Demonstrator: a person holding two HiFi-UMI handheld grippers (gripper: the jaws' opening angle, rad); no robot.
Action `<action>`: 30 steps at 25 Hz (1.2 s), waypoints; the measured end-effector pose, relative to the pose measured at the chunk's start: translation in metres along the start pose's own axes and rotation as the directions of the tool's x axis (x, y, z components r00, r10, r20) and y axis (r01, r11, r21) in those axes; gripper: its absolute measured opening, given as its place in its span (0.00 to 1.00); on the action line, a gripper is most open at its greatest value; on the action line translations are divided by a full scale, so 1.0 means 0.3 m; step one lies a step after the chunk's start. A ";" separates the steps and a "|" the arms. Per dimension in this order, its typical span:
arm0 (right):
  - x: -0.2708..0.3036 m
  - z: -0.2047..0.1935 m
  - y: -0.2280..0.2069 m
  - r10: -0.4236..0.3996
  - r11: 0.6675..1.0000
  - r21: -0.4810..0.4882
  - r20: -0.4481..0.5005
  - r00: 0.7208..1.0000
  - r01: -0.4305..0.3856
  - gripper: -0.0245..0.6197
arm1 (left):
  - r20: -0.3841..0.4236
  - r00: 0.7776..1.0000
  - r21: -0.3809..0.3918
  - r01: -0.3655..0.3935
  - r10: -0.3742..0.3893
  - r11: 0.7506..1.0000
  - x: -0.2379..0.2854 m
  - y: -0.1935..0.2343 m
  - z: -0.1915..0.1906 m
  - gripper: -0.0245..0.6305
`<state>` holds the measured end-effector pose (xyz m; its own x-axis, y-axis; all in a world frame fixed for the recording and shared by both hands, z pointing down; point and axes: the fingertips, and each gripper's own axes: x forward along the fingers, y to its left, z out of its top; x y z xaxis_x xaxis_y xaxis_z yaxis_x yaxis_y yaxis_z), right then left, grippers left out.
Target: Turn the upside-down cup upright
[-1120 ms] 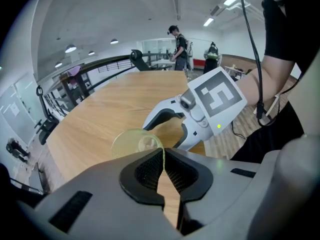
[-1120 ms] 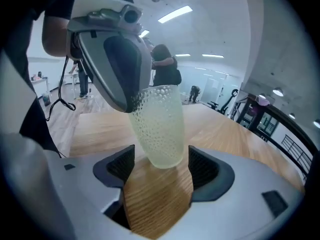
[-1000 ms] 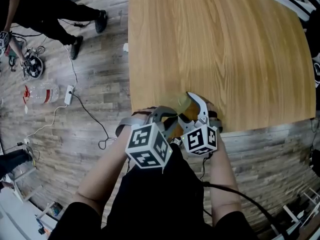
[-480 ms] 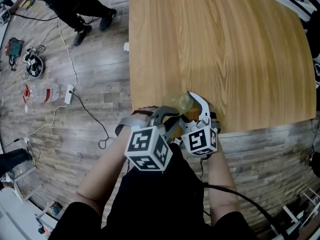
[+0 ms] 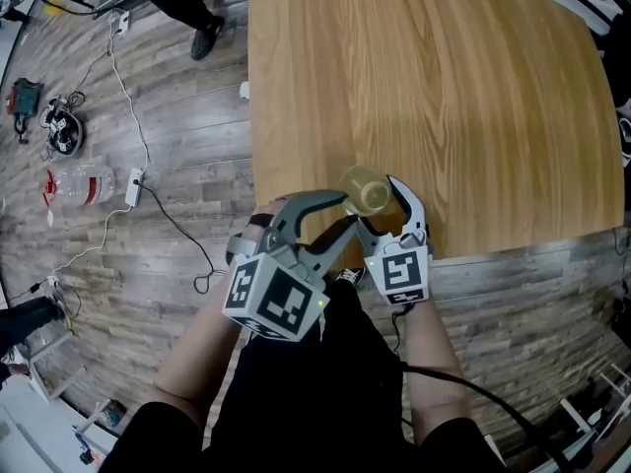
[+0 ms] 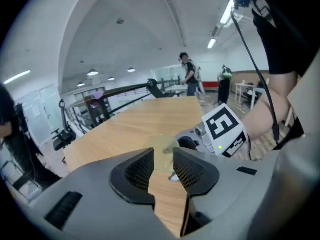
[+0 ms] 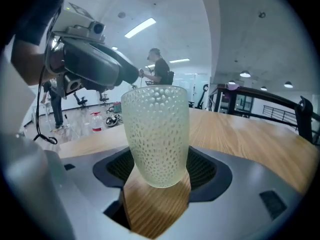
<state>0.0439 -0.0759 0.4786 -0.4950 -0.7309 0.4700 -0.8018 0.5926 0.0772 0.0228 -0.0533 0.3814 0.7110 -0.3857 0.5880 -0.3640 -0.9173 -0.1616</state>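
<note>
**Q:** Head view?
**A:** The right claw grips the cup over the tabletop's near edge. The left claw is just beside it.

**Q:** Left gripper view?
**A:** The jaws are narrowly apart and have just been opening, with nothing between them. The cup lies just beyond the tips.

**Q:** Right gripper view?
**A:** Both pads press the cup's narrow end. Its wide end is uppermost.

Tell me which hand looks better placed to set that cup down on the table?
The right, I'd judge. The right gripper is clamped on the cup, which looks upright near the table edge. The left gripper has just been opening its jaws, with nothing between them.
</note>
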 end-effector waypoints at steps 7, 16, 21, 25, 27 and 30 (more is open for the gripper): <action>0.020 -0.044 -0.013 -0.058 0.988 0.137 -0.086 0.995 0.069 0.47 | 0.057 0.995 -0.244 -0.070 0.087 0.967 -0.036 0.140 -0.099 0.22; 0.002 -0.088 -0.021 -0.068 0.984 0.148 -0.190 0.979 0.097 0.47 | 0.041 0.997 -0.289 -0.057 0.072 0.956 0.017 0.116 -0.153 0.22; -0.004 -0.103 -0.039 -0.080 0.981 0.154 -0.211 0.974 0.114 0.47 | 0.078 0.994 -0.344 -0.043 0.075 0.938 0.030 0.113 -0.149 0.22; -0.004 -0.104 -0.032 -0.085 0.981 0.154 -0.212 0.974 0.120 0.47 | 0.096 0.992 -0.401 -0.038 0.083 0.915 0.023 0.103 -0.166 0.22; -0.007 -0.104 -0.034 -0.078 0.981 0.161 -0.205 0.976 0.112 0.47 | 0.094 0.992 -0.401 -0.043 0.088 0.915 0.025 0.093 -0.169 0.22; -0.013 -0.106 -0.041 -0.064 0.975 0.197 -0.196 0.979 0.103 0.47 | 0.097 0.991 -0.403 -0.041 0.087 0.914 0.025 0.081 -0.170 0.22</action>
<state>0.0664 -0.0697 0.5038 -0.3677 -0.6868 0.6270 -0.8987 0.4357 -0.0498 -0.0114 -0.0734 0.4222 0.7318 -0.4721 0.4915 -0.6043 -0.7830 0.1475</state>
